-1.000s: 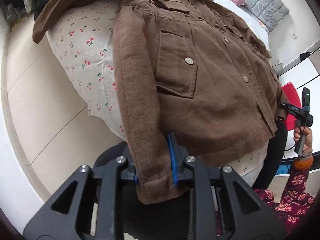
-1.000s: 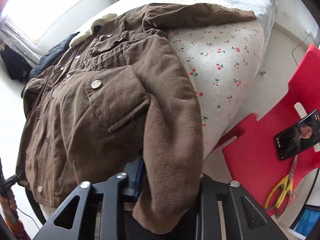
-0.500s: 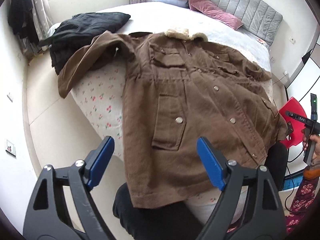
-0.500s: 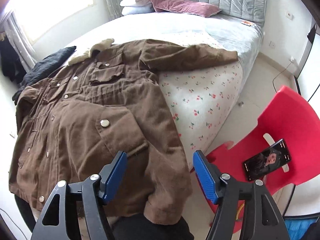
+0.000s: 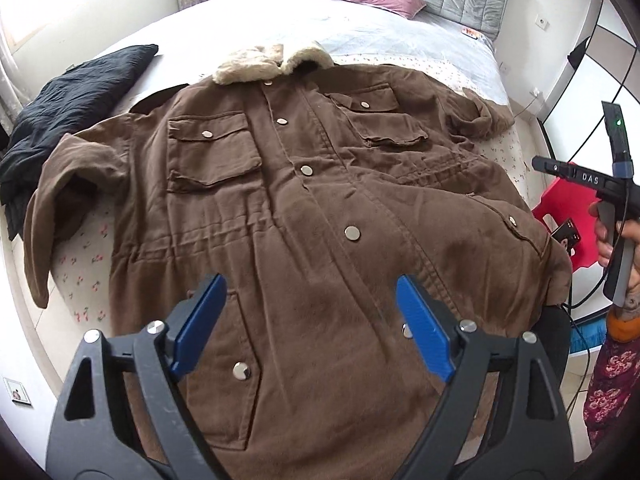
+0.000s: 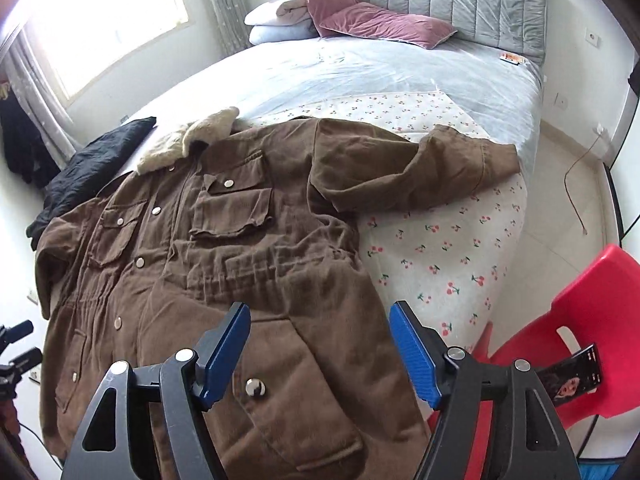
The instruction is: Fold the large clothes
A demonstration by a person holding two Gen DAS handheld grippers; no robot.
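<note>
The coat lies face up and buttoned across the foot of the bed, sleeves spread; my left hand-held gripper and right hand-held gripper hover over its hem, both agape and empty. I should fold each sleeve flat inward first. My right gripper's body reads "DAS".
</note>
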